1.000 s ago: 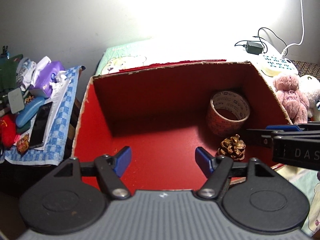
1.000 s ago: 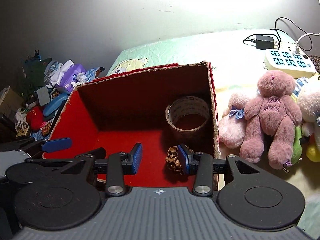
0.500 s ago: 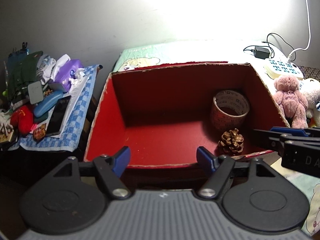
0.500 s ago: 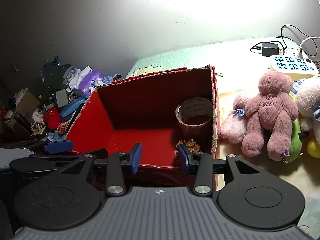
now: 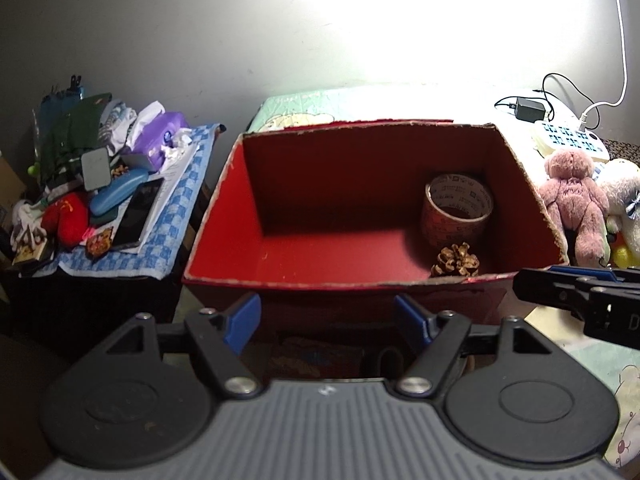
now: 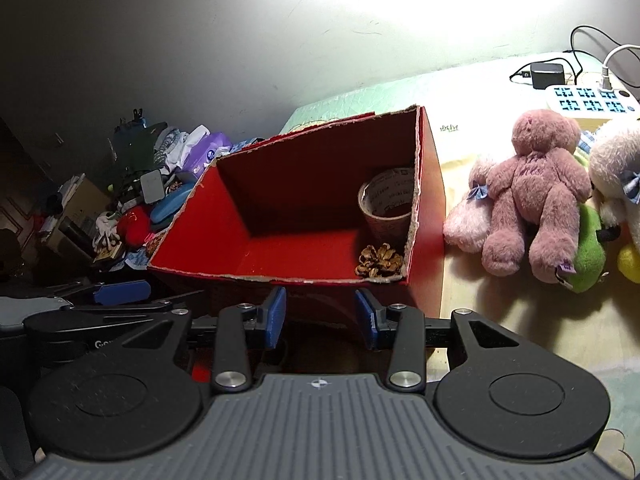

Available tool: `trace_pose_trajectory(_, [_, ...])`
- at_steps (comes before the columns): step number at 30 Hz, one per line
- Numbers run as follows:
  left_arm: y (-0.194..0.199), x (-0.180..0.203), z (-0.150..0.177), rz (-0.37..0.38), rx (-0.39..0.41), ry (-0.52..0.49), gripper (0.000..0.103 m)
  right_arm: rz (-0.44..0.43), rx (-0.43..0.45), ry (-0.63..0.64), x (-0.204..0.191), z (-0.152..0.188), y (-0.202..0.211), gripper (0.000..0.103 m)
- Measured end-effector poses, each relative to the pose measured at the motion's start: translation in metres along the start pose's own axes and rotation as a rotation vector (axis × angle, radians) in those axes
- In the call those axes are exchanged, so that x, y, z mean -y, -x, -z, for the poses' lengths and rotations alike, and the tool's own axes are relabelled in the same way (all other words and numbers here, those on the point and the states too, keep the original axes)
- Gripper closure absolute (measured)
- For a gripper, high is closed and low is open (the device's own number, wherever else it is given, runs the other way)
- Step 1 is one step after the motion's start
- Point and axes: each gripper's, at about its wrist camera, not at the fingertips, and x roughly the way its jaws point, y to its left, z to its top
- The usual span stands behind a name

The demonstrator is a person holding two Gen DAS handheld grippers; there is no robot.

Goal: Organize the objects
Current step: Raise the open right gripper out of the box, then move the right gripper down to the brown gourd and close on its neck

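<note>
Behind everything you have a plain grey wall (image 5: 200,32) with a bright glare high up, and below it a bed (image 6: 500,320) with a pale printed sheet that carries the red cardboard box (image 5: 224,216). Your left gripper (image 5: 326,320) sits just short of the box's near rim, its blue pads spread wide with nothing between them. Your right gripper (image 6: 320,316) is parted less widely, also empty, in front of the same near rim toward its right corner.

Inside the box, the tape roll (image 5: 456,210) stands against the right wall, and the pine cone (image 5: 456,260) lies in the near right corner, just in front of the roll. Most of the red floor left of them is bare, up to the left wall and far wall.

Right of the box, the pink teddy bear (image 6: 536,188) lies near the outer right wall, with other plush toys (image 6: 588,240) crowded against it. At the bed's far right corner sits a power strip (image 6: 588,102) with a charger (image 6: 546,74) and cables. Left of the box, a side table (image 5: 168,208) under a blue checked cloth is piled with clutter up to its edge nearest the box.
</note>
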Motion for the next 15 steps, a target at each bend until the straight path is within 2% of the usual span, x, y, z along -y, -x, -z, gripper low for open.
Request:
trace_pose_trajectory(5, [0.001, -0.001, 0.019, 0.041, -0.02, 0.013, 0.03, -0.03, -0.066, -0.023, 0.011, 0.013, -0.007, 0.067])
trace_pose_trajectory(8, [0.001, 0.004, 0.03, 0.07, -0.03, -0.003, 0.032, -0.055, -0.13, -0.085, 0.022, 0.019, -0.019, 0.072])
trace_pose_trajectory(12, [-0.002, 0.012, 0.046, 0.165, -0.055, -0.002, 0.035, -0.077, -0.218, -0.19, 0.038, 0.028, -0.034, 0.079])
trace_pose_trajectory(15, [-0.01, 0.021, 0.057, 0.218, -0.086, -0.005, 0.042, -0.098, -0.261, -0.232, 0.043, 0.032, -0.04, 0.08])
